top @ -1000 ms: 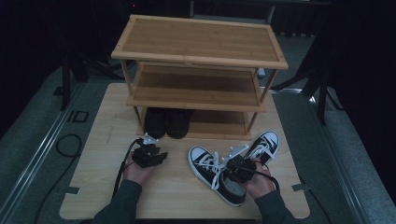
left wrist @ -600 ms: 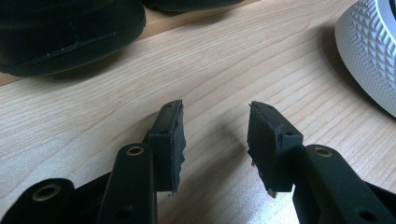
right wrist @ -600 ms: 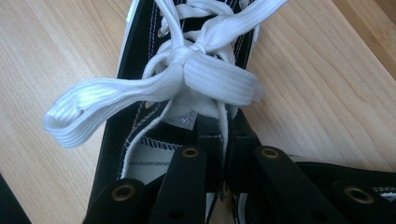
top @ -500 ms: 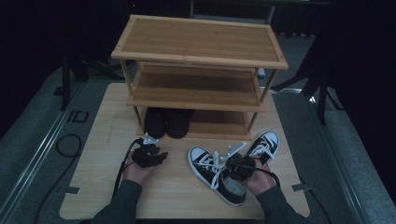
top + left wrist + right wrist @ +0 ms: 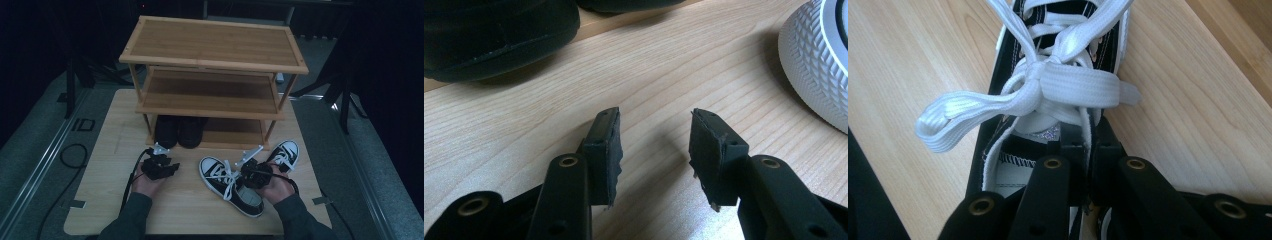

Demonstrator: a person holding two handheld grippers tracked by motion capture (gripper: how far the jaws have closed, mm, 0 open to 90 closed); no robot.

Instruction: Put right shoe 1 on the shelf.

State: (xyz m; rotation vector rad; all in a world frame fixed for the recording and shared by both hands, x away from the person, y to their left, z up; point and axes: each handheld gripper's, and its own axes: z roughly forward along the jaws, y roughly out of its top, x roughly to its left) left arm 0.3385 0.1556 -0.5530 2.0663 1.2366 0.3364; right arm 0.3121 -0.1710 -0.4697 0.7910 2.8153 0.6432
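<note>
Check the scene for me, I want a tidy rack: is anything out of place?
Yes. Two sneakers lie off the rack: the near sneaker slants across the table, the far sneaker points another way, while the black shoes sit paired on the bottom shelf.

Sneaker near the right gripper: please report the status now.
Right gripper shut on sneaker collar. Left gripper open over bare table. Nothing blocks the rack.

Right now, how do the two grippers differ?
The left gripper is open, over bare table; the right gripper is shut on the sneaker, its jaws having just closed. The left one sits near the black shoes; the right one sits between two sneakers. Both are black and hand-held.
</note>
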